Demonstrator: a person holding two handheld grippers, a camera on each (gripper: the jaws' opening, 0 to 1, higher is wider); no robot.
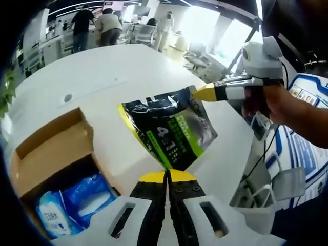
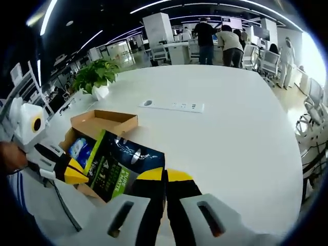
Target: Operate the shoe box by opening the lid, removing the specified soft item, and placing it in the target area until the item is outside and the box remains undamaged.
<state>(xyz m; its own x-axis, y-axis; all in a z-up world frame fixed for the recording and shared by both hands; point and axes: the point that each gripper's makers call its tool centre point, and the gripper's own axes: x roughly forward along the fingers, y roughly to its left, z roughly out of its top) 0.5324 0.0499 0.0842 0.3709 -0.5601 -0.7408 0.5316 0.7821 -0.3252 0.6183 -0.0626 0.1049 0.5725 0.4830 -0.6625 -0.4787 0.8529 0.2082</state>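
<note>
Left gripper view: box (image 1: 48,154) open at 8 o'clock; my left claw (image 1: 167,177) and right claw (image 1: 205,94) both pinch pouch (image 1: 171,130) aloft. Placing on table (image 1: 102,72) remains.

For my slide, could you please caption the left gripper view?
Both claws hold a black-green pouch above the table, beside the open box.

We see a large white counter (image 2: 241,133) with rounded edges in an open office. A white power strip (image 2: 173,106) lies on it toward the far side. A potted green plant (image 2: 96,75) stands at the far left edge. Beyond, people (image 2: 218,41) stand at desks, with office chairs (image 2: 264,62) nearby. Long strip lights (image 2: 154,7) cross the dark ceiling, and a white pillar (image 2: 159,28) rises behind. Bright daylight floods in from windows (image 1: 205,23) on the far right.
</note>
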